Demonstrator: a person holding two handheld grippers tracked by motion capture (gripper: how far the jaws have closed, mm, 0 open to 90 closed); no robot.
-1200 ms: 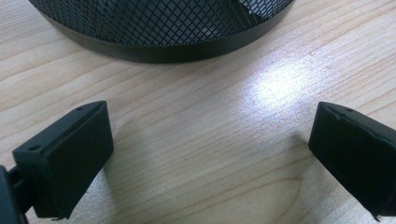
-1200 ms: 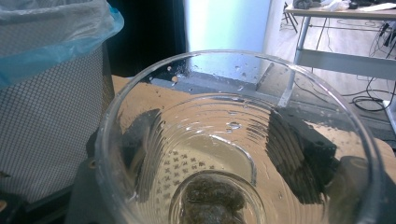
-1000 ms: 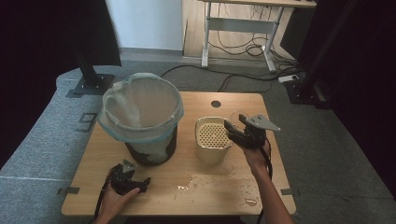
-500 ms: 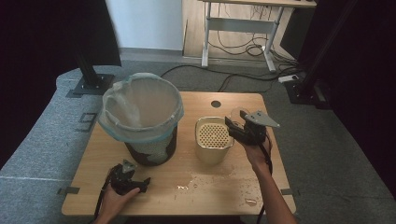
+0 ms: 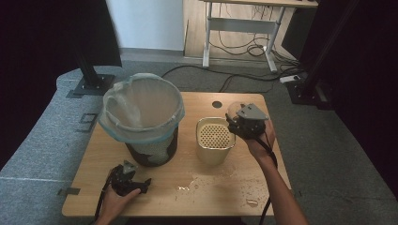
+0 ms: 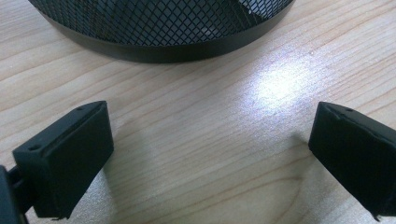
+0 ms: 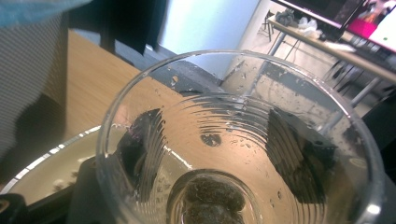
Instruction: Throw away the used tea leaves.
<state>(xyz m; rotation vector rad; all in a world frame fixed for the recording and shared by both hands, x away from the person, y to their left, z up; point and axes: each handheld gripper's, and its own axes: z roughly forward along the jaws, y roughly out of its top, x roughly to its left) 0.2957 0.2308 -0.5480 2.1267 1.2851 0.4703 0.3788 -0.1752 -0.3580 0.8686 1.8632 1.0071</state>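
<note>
A clear drinking glass (image 7: 233, 140) with dark wet dregs at its bottom is held in my right gripper (image 5: 244, 124), whose jaws show through the glass wall on both sides. In the high view the glass (image 5: 233, 110) is tilted beside the far right rim of a cream canister with a perforated strainer top (image 5: 215, 140). My left gripper (image 5: 136, 183) rests on the table near the front left, open with bare wood between its jaws (image 6: 210, 144). It sits just in front of the black mesh bin's base (image 6: 163, 23).
The mesh bin lined with a pale blue plastic bag (image 5: 143, 117) stands left of the canister. Water drops and wet patches (image 5: 197, 185) lie on the wooden table (image 5: 94, 159) in front of the canister. A round cable hole (image 5: 217, 104) is at the far edge.
My right gripper with the glass has shifted slightly up and to the left, over the canister's rim. The left gripper has stayed put.
</note>
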